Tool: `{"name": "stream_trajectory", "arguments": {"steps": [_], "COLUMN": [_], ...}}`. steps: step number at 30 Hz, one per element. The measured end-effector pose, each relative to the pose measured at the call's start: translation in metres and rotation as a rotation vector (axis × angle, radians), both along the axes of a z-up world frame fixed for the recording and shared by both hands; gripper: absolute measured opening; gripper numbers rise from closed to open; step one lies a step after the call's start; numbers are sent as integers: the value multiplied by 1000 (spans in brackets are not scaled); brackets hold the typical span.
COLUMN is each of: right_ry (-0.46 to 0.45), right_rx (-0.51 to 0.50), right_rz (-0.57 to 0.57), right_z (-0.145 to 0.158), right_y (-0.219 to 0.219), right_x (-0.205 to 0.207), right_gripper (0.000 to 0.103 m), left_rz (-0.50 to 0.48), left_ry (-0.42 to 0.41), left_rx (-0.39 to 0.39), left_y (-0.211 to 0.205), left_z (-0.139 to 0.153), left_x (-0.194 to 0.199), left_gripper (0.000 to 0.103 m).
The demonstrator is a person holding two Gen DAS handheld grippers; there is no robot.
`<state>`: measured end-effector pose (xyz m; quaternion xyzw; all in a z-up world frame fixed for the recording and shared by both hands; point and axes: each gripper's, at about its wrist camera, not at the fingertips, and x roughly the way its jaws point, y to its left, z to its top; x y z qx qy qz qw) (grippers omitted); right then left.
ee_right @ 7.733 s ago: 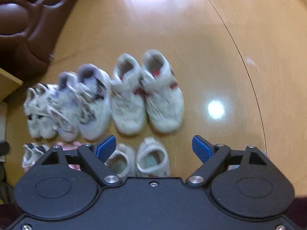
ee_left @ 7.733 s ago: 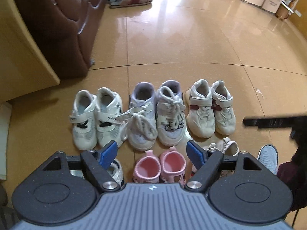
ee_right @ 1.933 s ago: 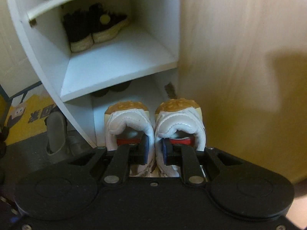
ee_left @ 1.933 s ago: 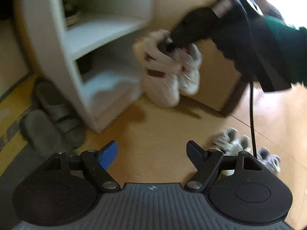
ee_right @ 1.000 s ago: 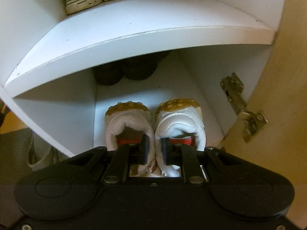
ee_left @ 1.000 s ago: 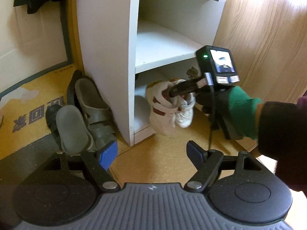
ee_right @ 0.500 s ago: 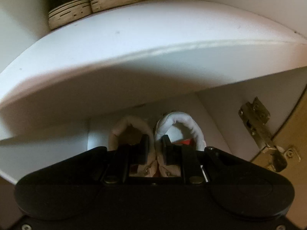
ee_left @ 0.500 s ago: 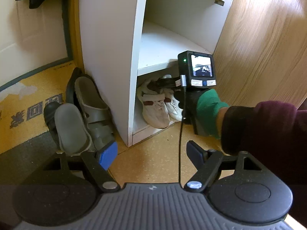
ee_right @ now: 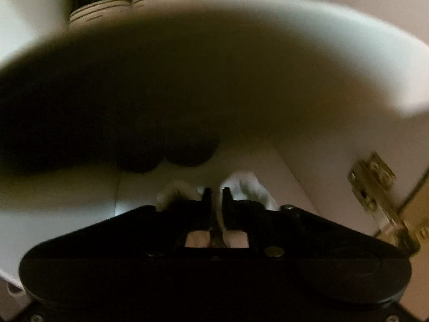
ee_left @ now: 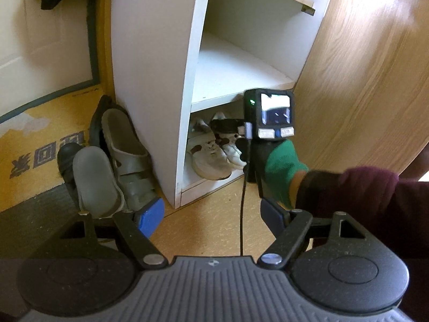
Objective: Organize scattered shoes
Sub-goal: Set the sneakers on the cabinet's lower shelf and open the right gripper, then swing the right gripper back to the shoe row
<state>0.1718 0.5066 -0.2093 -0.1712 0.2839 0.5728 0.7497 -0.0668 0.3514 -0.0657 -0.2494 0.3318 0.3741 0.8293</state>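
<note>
The white sneakers (ee_left: pixel 214 155) sit side by side on the bottom shelf of the white cabinet (ee_left: pixel 152 80), toes pointing out toward the floor, just inside the opening. That spot makes sense: the shelf above is bare in the left view, but the low one is the easy reach from a crouch, and a dark pair already sits further back in it, seen dimly from the right wrist.

The right gripper (ee_right: pixel 215 191) is deep in that compartment, the shelf board looming right over its camera. Its jaws stand a little apart and have just been opening; the two heel collars sit between and beside them, but in this dim, blurred view I cannot tell for sure whether the pads are clear of the fabric. Holding both shoes by the inner collars is what kept the pair together as one load. I judge this to be the release, with the pair already resting on the shelf.

The person's gloved hand (ee_left: pixel 281 171) holds that tool just in front of the cabinet, beside the open wooden door (ee_left: pixel 362 80). The left gripper (ee_left: pixel 211 214) hangs back from the cabinet over the floor, jaws wide apart and empty, out of the way. Grey sandals (ee_left: pixel 112 166) lean against the cabinet's outer side.

Next comes a straight pull-back, likely low, to avoid snagging a collar or the shelf edge.
</note>
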Motion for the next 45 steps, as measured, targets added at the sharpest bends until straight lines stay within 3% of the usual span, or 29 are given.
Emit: {"name": "stream_trajectory", "arguments": {"steps": [1, 3, 8, 17, 28, 37, 45], "right_ry": [8, 2, -9, -40, -55, 1, 167], "right_rx": [3, -2, -59, -127, -156, -208, -224], "right_rz": [-4, 0, -20, -113, -268, -413, -603], "right_z": [1, 4, 19, 60, 101, 102, 91], "right_y": [-3, -10, -27, -85, -229, -344, -491], "right_x": [0, -4, -15, -36, -46, -61, -42], "right_gripper": [33, 36, 69, 84, 90, 91, 91], "left_rz": [0, 2, 14, 21, -122, -321, -520], "left_ry": [-3, -6, -14, -48, -82, 58, 180], "left_rx": [2, 5, -15, 25, 33, 91, 94], "left_y": [0, -1, 0, -13, -57, -126, -191], "left_z": [1, 3, 7, 25, 47, 24, -14], "left_x": [0, 0, 2, 3, 32, 71, 108], "left_gripper": [79, 79, 79, 79, 79, 79, 79]}}
